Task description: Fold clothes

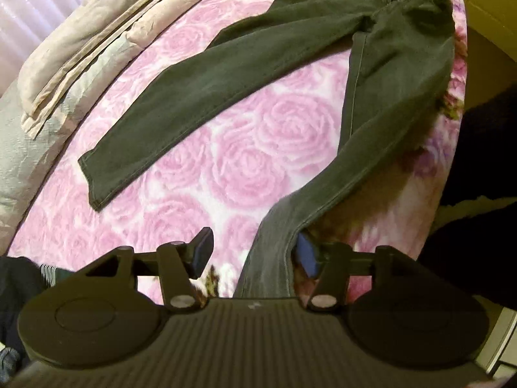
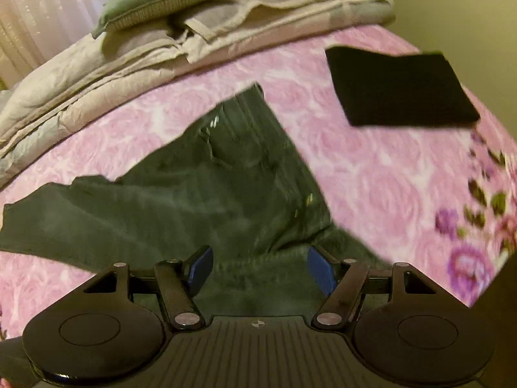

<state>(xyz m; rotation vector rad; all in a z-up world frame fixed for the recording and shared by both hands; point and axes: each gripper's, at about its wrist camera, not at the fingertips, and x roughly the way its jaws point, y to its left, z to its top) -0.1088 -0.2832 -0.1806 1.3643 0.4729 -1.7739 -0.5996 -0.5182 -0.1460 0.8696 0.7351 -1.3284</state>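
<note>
Left wrist view: dark jeans (image 1: pixel 290 74) spread on the pink rose bedspread (image 1: pixel 245 168), legs splayed apart, near leg running between the left gripper (image 1: pixel 255 255) fingers, which stand apart, gripping nothing. Right wrist view: right gripper (image 2: pixel 260 266) likewise apart, poised over the waistband end; folded black garment (image 2: pixel 400 89) well apart; beige bedding (image 2: pixel 200 42) behind. Risk, judged: closing on a single denim layer would drag the leg crooked and bunch the fold.
</note>
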